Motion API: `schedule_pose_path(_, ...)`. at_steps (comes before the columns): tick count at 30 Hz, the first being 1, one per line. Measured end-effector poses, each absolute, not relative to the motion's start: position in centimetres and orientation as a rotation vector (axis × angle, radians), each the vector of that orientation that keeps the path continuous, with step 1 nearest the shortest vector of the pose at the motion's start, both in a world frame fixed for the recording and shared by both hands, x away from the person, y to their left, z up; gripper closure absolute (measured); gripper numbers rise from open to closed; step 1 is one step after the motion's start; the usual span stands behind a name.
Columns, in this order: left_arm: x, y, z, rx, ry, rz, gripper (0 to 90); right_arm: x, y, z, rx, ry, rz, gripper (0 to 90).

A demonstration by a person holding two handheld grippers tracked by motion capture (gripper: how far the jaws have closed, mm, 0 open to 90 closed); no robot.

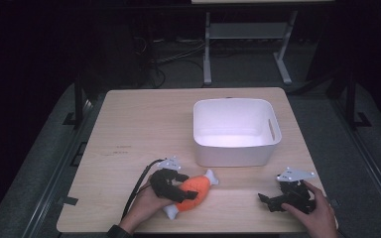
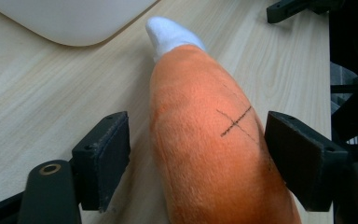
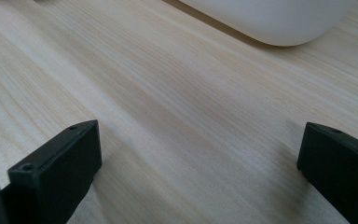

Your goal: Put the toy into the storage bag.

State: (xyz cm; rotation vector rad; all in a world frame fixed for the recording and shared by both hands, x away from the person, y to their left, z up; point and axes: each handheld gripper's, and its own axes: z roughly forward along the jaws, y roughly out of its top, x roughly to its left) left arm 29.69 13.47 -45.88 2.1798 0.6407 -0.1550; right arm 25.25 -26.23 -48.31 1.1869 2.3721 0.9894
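An orange plush toy [image 1: 194, 191] with white ends lies on the wooden table [image 1: 144, 124] near its front edge. My left gripper [image 1: 186, 187] reaches around the toy from the left. In the left gripper view the toy [image 2: 205, 140] fills most of the space between the jaws of that gripper [image 2: 196, 158]. One pad stands clearly off it and the other sits right at its side. My right gripper [image 1: 265, 201] rests low at the front right, pointing left. Its jaws [image 3: 198, 163] stand wide apart over bare wood with nothing between them.
A white plastic bin [image 1: 230, 101] with a handle slot stands behind the toy, right of the table's middle. Its rounded corners show close by in the left gripper view [image 2: 70, 23] and the right gripper view [image 3: 270, 18]. The table's left half is bare wood.
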Motion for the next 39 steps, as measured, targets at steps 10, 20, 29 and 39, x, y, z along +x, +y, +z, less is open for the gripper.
schedule_pose_path(10, 29.3, 12.7, -46.2, 2.208, 0.603, -0.208, 34.8, 25.3, -26.2, -48.3, 1.187, 2.372, 0.990, 0.0)
schedule_pose_path(20, 29.2, 12.8, -45.8, 2.212, 0.579, -0.200, 42.8, 25.3, -26.2, -48.3, 1.187, 2.372, 0.989, 0.0)
schedule_pose_path(29, 29.0, 12.9, -45.4, 2.219, 0.522, -0.212, 45.1, 25.3, -26.2, -48.3, 1.187, 2.372, 0.990, 0.0)
schedule_pose_path(39, 29.0, 13.4, -44.5, 2.202, 0.465, -0.227, 45.0, 25.3, -26.2, -48.3, 1.187, 2.372, 0.989, 0.0)
